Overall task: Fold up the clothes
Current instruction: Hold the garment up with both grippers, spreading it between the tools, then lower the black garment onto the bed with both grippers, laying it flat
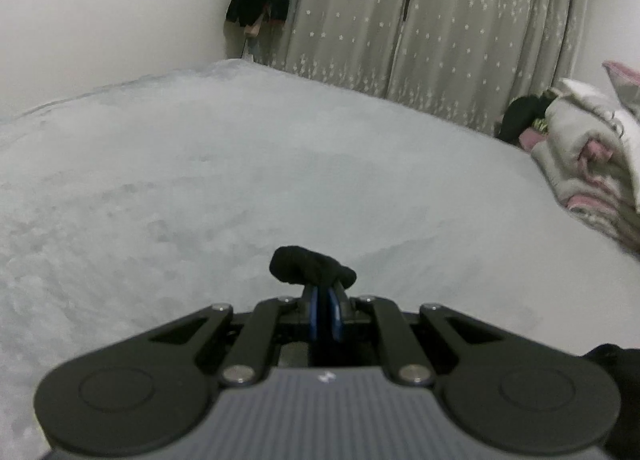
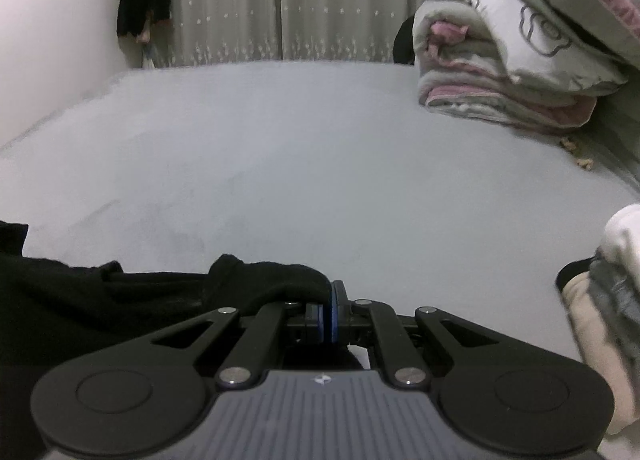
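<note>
A black garment [image 2: 80, 296] stretches between both grippers low over a pale grey bed [image 2: 320, 148]. In the right wrist view my right gripper [image 2: 331, 302] is shut on a bunched edge of it, and the cloth spreads left toward the frame's edge. In the left wrist view my left gripper [image 1: 326, 300] is shut on a small bunched black corner [image 1: 308, 268] that pokes out above its blue pads. More black cloth [image 1: 616, 372] shows at the lower right of that view. The rest of the garment hangs hidden below the grippers.
Folded grey, white and pink bedding [image 2: 512, 56] is stacked at the bed's far right. A pile of white and grey clothes [image 2: 612, 292] lies at the right edge. Star-patterned curtains [image 2: 320, 0] hang behind, with dark clothing [image 2: 144, 0] on the wall corner.
</note>
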A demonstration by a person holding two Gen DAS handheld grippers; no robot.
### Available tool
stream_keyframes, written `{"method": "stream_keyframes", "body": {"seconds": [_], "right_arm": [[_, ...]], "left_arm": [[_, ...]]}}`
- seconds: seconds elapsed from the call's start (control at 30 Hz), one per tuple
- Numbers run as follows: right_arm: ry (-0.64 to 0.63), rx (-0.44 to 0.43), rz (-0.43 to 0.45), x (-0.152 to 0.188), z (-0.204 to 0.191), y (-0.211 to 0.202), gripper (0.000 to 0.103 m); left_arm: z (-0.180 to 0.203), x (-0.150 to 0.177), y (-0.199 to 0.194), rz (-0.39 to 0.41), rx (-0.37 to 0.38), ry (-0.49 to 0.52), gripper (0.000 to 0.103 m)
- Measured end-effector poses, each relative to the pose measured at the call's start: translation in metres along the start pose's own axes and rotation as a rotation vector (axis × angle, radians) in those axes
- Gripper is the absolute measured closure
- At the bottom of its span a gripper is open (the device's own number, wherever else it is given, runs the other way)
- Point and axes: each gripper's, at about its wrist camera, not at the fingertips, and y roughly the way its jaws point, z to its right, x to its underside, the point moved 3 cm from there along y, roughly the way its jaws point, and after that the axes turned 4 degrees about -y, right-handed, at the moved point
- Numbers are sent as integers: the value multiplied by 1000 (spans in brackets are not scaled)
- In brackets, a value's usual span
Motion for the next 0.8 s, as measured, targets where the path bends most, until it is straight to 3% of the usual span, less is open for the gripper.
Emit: {"method": "stream_keyframes", "body": {"seconds": [0.07, 0.13, 0.2, 0.23, 0.37, 0.63, 0.8], "right_arm": [[1, -5, -13, 3, -1, 6, 95], [10, -14, -24, 6, 0, 4, 83], [20, -23, -35, 8, 1, 3, 66], [25, -28, -40, 9, 1, 2, 59], [15, -30, -58, 11, 5, -6, 54], [47, -45, -76, 37, 12, -49, 52], [71, -65, -91, 61, 17, -75, 51]], "left_arm": [[2, 5, 5, -23, -5, 11, 92], [5, 10, 10, -51, -7, 15, 88], [6, 13, 12, -82, -4, 8, 67], [6, 14, 13, -98, -2, 5, 49], [12, 23, 8, -157, 6, 32, 28], [17, 49, -27, -267, 52, 22, 16], [16, 71, -48, -337, 94, 5, 15]]}}
